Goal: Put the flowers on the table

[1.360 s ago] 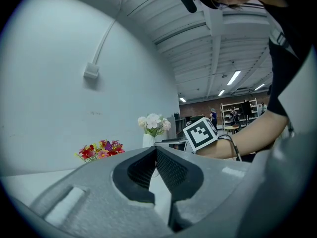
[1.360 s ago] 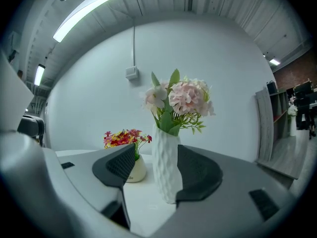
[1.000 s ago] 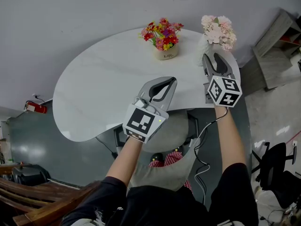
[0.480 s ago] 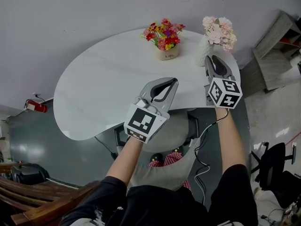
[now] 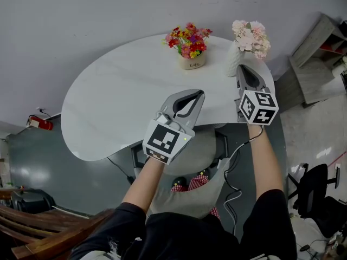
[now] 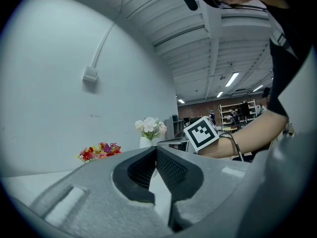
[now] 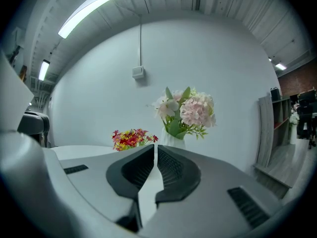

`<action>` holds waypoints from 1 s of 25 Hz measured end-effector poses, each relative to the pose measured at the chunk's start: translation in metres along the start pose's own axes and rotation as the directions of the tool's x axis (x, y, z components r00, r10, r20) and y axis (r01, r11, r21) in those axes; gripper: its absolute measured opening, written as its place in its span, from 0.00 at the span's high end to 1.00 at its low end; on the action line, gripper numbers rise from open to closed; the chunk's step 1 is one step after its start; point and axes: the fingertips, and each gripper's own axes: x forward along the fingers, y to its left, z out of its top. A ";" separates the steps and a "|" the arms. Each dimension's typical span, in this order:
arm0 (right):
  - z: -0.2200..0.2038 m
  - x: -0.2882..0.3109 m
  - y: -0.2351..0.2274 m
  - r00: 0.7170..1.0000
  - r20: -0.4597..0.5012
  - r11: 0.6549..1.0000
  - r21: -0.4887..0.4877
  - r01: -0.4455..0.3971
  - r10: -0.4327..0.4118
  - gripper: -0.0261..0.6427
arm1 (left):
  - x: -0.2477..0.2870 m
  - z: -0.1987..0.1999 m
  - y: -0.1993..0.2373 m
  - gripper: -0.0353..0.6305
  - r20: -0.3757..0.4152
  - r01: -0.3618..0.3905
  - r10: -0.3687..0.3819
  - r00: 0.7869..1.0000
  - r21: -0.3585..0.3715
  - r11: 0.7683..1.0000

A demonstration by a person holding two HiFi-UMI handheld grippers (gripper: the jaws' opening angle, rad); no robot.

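Now, pink flowers (image 5: 250, 36) just beyond right hand-held gripper (image 5: 243, 68), jaws just closed together, empty, left hand-held gripper (image 5: 197, 93) pressed together.

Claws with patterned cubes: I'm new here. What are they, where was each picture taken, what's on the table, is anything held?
A person carries two two-jaw grippers; the cubes belong to them. One picture comes from a camera on the person's head, looking down; the others from cameras riding on the left gripper and right gripper. On the white table stand a pot of colourful flowers and a vase of pink flowers. Both grippers are shut and empty; the right one's jaws have just closed on nothing.
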 end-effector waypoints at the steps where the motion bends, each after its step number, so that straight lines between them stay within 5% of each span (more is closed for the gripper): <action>1: 0.001 0.000 0.001 1.000 0.004 1.000 -0.003 -0.006 0.006 0.92 | 0.000 0.000 0.000 0.94 0.000 0.000 0.000 1.000 0.000 1.000; 25: 0.023 -0.024 0.046 0.994 0.017 0.993 -0.046 -0.104 0.105 0.94 | -0.018 0.015 -0.002 0.94 0.022 0.003 -0.003 1.000 0.018 1.000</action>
